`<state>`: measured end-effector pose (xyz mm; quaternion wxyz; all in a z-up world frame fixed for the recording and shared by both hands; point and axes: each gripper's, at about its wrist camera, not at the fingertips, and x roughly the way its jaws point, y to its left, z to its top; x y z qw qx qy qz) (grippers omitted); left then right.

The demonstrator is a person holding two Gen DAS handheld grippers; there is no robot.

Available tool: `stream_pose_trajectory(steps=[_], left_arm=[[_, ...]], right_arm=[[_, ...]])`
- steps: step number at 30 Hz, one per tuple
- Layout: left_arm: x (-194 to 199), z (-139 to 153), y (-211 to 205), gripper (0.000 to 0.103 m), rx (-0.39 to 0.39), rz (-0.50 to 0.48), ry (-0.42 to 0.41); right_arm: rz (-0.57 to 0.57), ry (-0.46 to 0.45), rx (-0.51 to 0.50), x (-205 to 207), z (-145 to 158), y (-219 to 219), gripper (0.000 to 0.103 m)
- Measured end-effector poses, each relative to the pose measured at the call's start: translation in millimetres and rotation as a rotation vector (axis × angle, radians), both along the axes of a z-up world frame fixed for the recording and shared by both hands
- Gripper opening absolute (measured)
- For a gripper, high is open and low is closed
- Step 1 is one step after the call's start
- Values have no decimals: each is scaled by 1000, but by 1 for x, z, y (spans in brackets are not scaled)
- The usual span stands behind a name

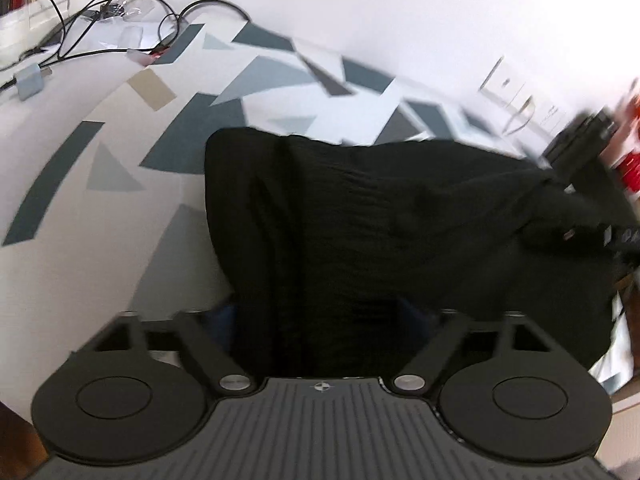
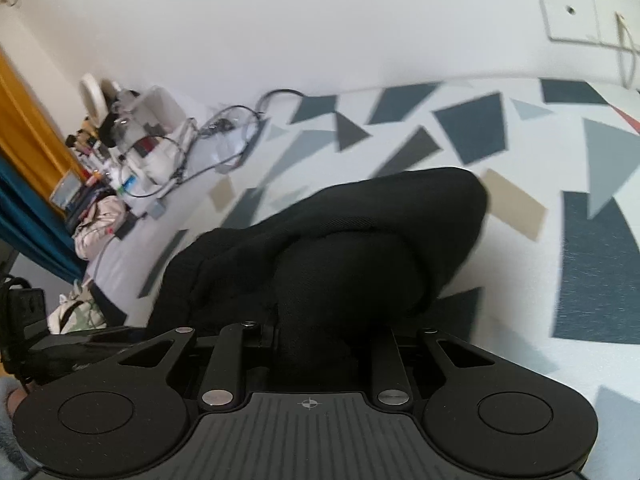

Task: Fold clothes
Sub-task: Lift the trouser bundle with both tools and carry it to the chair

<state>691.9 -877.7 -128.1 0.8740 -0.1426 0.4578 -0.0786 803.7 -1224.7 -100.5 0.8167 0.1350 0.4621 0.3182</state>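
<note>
A black garment [image 1: 360,208] lies bunched on a white cover printed with grey and blue shapes [image 1: 120,128]. My left gripper [image 1: 318,316] stands open wide at the garment's near edge. The dark cloth lies between and under its fingers, and its pads do not press on it. In the right wrist view the black garment [image 2: 340,232] rises in a hump off the patterned cover [image 2: 520,140]. My right gripper [image 2: 320,332] is shut on a thick fold of it, which hides the fingertips.
Black cables [image 1: 100,20] and small items lie at the cover's far left by the white wall. A wall plate [image 1: 508,84] sits behind. Cluttered boxes and cables [image 2: 132,140] lie beside orange and blue fabric [image 2: 24,160]. Red packaging [image 1: 628,168] is at the right edge.
</note>
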Motion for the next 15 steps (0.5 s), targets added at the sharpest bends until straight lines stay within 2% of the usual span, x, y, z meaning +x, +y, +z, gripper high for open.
stream_pose_trajectory(steps=[3, 6, 9, 11, 13, 15], left_arm=[[6, -9, 3, 96, -23, -13, 32], [12, -4, 3, 96, -10, -34, 55], [14, 0, 9, 97, 8, -85, 52], [21, -7, 18, 98, -14, -87, 91], [28, -18, 27, 103, -76, -66, 125], [32, -19, 30, 103, -91, -51, 105]], right_arm=[[19, 46, 13, 11, -21, -14, 20], [14, 97, 31, 15, -38, -20, 23], [-17, 141, 41, 16, -49, -22, 42], [-28, 149, 24, 15, -54, -21, 59], [-36, 141, -11, 14, -57, -18, 63], [-45, 141, -15, 14, -61, -17, 66]])
